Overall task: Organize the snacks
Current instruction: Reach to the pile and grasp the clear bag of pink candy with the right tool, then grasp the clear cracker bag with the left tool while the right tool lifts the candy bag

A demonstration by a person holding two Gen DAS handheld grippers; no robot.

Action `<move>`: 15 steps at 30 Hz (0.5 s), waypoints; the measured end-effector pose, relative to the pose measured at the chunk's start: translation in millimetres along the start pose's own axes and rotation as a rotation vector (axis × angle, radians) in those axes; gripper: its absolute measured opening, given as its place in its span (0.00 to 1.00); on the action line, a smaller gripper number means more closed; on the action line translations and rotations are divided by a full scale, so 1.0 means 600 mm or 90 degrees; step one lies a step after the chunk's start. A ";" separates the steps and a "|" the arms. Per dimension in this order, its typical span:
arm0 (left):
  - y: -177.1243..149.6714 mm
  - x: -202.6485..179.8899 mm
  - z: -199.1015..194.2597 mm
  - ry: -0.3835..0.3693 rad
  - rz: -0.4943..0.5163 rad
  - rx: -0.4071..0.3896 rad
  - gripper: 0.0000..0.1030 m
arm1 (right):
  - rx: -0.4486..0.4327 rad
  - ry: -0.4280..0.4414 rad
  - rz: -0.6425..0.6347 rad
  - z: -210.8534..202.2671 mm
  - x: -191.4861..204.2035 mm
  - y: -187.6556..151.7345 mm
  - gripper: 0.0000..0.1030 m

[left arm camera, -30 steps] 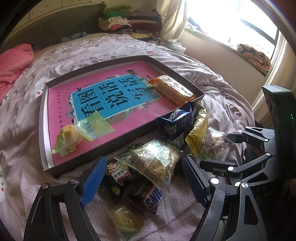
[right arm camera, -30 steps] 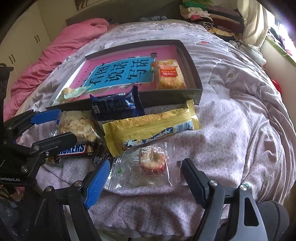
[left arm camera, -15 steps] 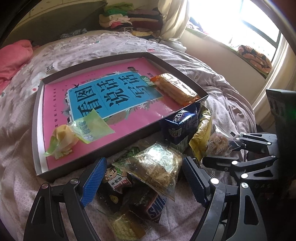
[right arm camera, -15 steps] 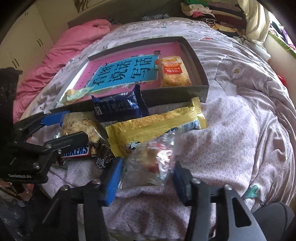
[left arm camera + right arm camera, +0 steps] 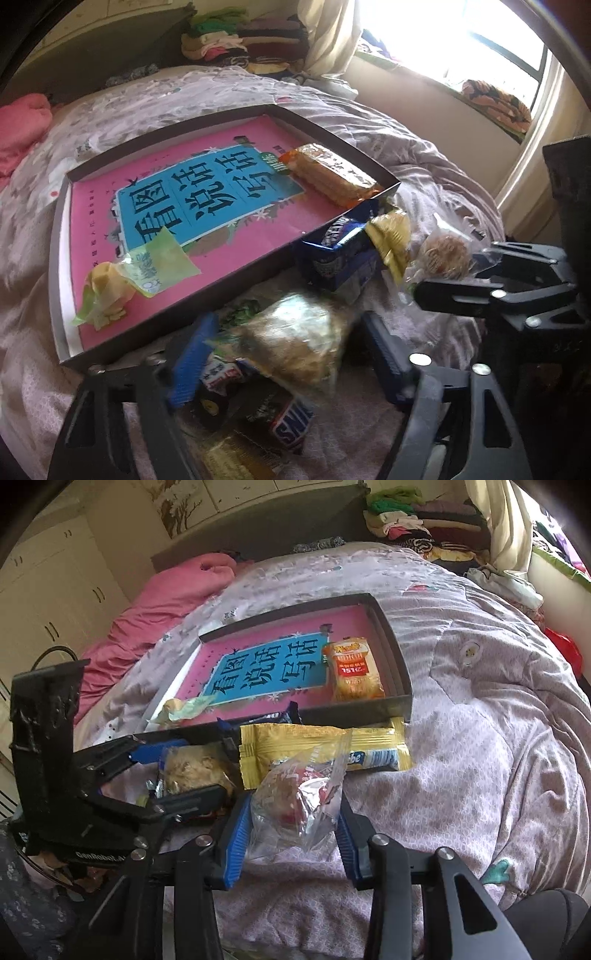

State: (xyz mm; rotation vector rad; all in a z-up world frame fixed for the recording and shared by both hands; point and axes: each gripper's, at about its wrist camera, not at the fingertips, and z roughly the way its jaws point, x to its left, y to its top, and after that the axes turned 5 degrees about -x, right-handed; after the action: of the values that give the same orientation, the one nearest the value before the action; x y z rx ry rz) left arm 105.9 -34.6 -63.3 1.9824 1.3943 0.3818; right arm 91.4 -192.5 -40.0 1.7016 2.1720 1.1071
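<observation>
A dark shallow box (image 5: 384,188) with a pink and blue book as its floor lies on the bed; it also shows in the right wrist view (image 5: 400,672). In it lie an orange cracker pack (image 5: 332,177) (image 5: 354,674) and a green-wrapped snack (image 5: 129,273). My left gripper (image 5: 284,350) is closing on a clear bag of biscuits (image 5: 295,343) in the pile. My right gripper (image 5: 291,827) is shut on a clear bag with a round pastry (image 5: 295,801) (image 5: 447,251), lifted off the bed.
Before the box lie a blue cookie pack (image 5: 340,254), a long yellow bar (image 5: 325,749), a Snickers bar (image 5: 291,424) and other snacks. A pink blanket (image 5: 162,602) lies at the back left. Folded clothes (image 5: 413,520) and a window sill stand behind.
My right gripper closed on the pastry bag and lifted it. My left gripper moved down and narrowed around the biscuit bag.
</observation>
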 end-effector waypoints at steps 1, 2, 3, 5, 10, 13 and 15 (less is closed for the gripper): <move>-0.001 0.001 0.000 -0.003 -0.001 0.002 0.71 | -0.004 0.006 0.001 -0.002 0.000 0.001 0.41; -0.001 0.004 0.000 -0.006 -0.005 0.002 0.71 | -0.009 0.010 0.000 -0.005 0.001 0.001 0.41; -0.001 0.006 0.001 -0.007 -0.008 0.005 0.69 | -0.015 0.015 -0.002 -0.008 0.002 0.002 0.41; -0.001 0.009 0.001 -0.005 -0.010 0.008 0.66 | -0.028 0.029 -0.008 -0.014 0.009 0.004 0.41; -0.003 0.015 -0.009 -0.008 -0.024 -0.001 0.61 | -0.048 0.051 -0.028 -0.022 0.022 0.007 0.41; -0.004 0.023 -0.016 -0.014 -0.034 -0.003 0.60 | -0.061 0.064 -0.029 -0.027 0.023 0.009 0.41; -0.005 0.030 -0.021 -0.022 -0.049 -0.005 0.59 | -0.067 0.072 -0.027 -0.030 0.023 0.011 0.41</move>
State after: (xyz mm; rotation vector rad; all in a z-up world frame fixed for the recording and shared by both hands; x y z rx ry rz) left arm 103.0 -12.8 -58.6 1.9134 1.4412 0.3158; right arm 81.8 -187.9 -18.9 1.5772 2.1620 1.3118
